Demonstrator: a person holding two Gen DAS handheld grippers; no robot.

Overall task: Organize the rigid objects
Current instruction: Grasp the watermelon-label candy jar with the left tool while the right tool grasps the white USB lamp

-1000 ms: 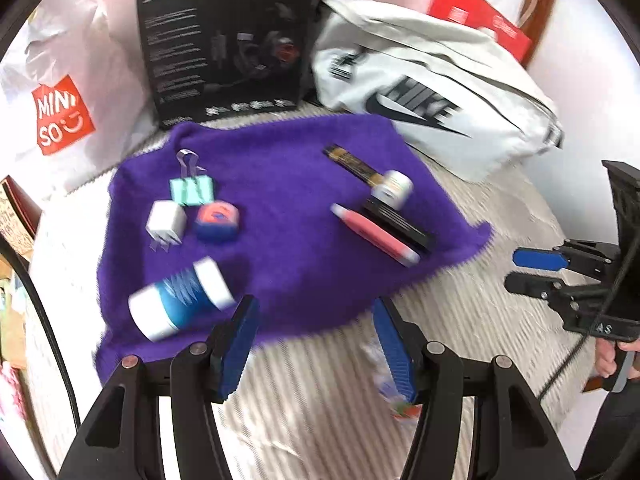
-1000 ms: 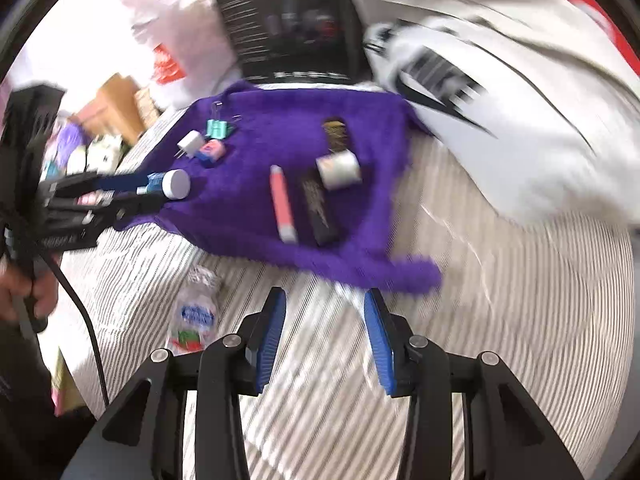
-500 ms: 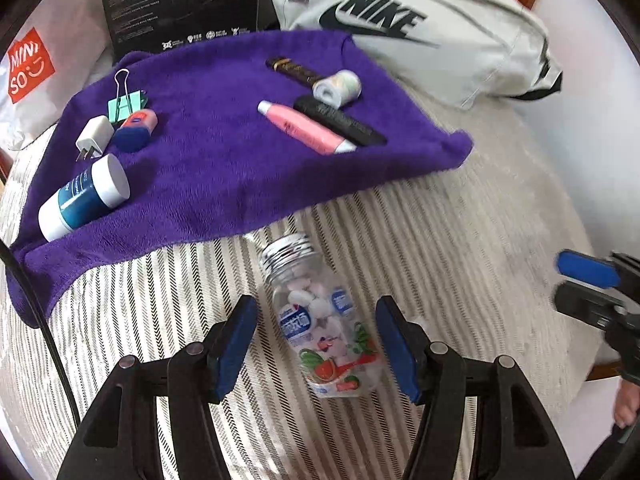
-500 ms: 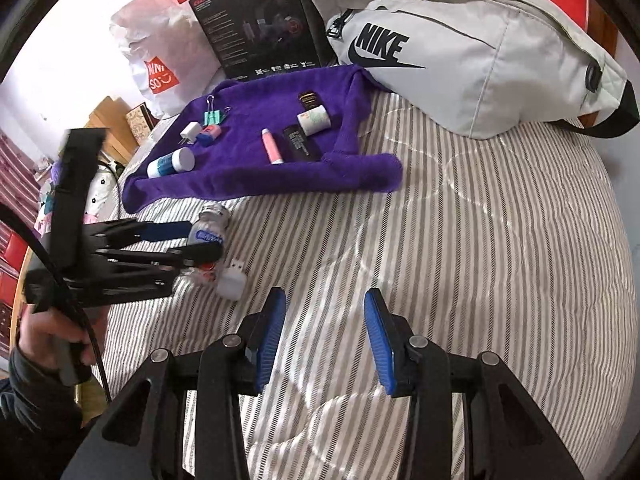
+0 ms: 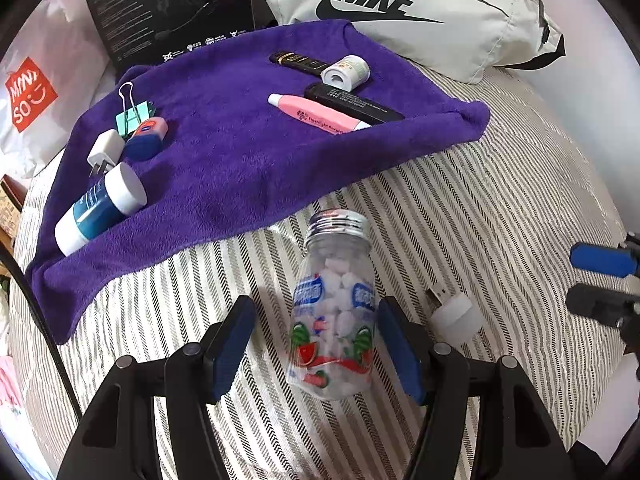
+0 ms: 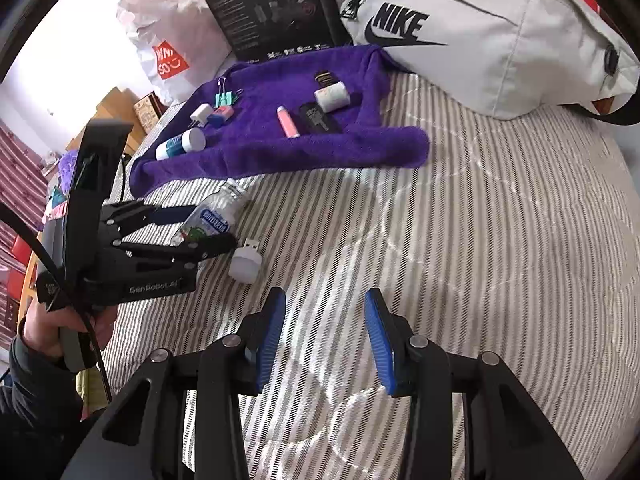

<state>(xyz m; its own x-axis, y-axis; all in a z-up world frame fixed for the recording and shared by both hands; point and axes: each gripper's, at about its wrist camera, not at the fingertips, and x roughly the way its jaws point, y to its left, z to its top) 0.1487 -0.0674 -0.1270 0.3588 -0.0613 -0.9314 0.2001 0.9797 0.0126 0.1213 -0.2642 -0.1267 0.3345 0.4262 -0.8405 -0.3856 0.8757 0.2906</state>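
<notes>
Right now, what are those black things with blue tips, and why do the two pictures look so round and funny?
Those are claws, hand-held grabbing tools. A person holds one in each hand, and each carries a small wide-angle camera, which bends the picture round.

One picture looks along the left claw. Its blue fingers sit open on either side of a clear candy bottle lying on the striped bedcover, not squeezing it yet. A small white USB plug light lies just beside it.

The other picture looks along the right claw, open and holding nothing.

Farther back, a purple towel carries small things: a pink highlighter, a teal binder clip, a white charger plug and a blue tube with a white cap. Behind sits a grey Nike bag.
</notes>
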